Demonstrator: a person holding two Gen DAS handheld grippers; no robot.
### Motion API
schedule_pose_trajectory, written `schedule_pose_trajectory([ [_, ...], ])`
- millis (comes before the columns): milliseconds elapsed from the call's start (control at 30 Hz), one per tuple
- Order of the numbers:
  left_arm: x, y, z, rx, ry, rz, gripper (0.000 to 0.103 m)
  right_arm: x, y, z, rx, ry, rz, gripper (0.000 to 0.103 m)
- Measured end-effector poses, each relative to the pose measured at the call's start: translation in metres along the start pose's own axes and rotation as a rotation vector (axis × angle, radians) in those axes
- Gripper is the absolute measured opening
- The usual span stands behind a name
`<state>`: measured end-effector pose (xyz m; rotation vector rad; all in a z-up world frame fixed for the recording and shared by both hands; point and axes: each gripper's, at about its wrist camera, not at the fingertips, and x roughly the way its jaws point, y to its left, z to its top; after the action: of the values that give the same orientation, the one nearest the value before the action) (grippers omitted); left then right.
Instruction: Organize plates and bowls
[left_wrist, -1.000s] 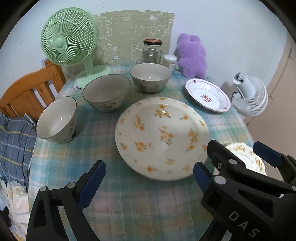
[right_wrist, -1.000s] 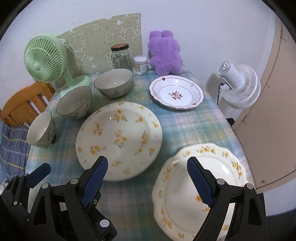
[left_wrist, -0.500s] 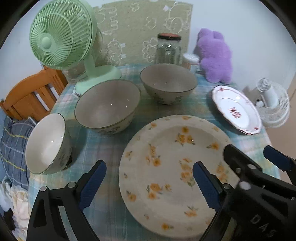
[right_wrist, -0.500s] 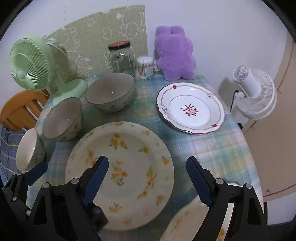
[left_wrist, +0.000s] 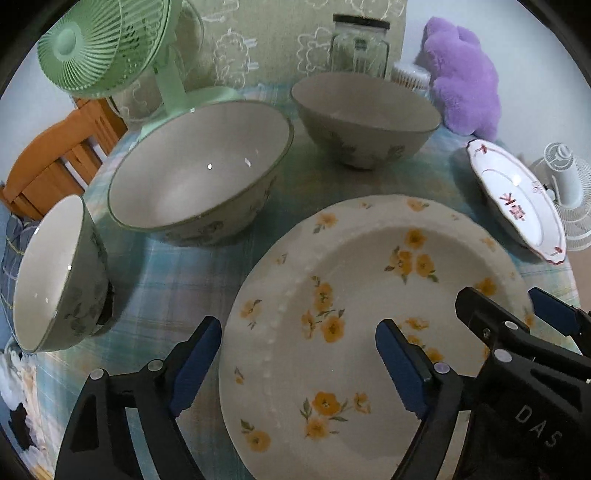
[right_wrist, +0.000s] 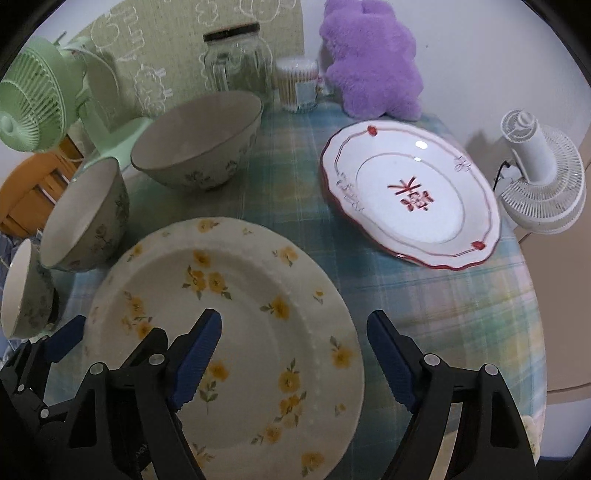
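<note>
Left tool: jaws wide but closing, straddling the near-left rim of the yellow-flowered plate; nothing gripped.
Right tool: jaws likewise wide and closing, over the plate's near-right rim; the pads press on nothing.
Plate position: flat on the checked surface, nearest of all the crockery, between both tools.
Step in hand: I judge it a two-sided pickup of this big plate.
Doing it well: each pad should bite the rim squarely, both sides closing evenly, then lift level; the plate is broad and glazed, so a shallow pinch could slip.
Hazard: the middle bowl sits just beside the plate's far-left edge; swing clear of it.
Bowls: three in a row along the left and far side — small bowl, middle bowl, far bowl — all look empty.
Red-trimmed plate: far right, bare.
Glass jar: at the back, seemingly empty.
Small tub: holds cotton swabs.
</note>
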<state>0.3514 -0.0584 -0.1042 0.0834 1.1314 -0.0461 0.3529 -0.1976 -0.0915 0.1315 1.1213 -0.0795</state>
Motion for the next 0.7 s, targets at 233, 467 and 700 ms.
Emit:
schedule_pose_trajectory([
  [233,0.002,-0.003,-0.002,0.012,0.018,-0.015,0.082,0.013,-0.001,-0.003,0.009,0.028,0.020,0.079],
  [467,-0.005,0.009,-0.012,0.004,0.033,-0.012,0.080,0.009,0.004,-0.010,-0.002,0.037,0.011,0.078],
  [700,-0.020,0.028,-0.042,0.002,0.062,-0.011,0.080,-0.003,0.020,-0.036,-0.025,0.074,0.039,0.078],
])
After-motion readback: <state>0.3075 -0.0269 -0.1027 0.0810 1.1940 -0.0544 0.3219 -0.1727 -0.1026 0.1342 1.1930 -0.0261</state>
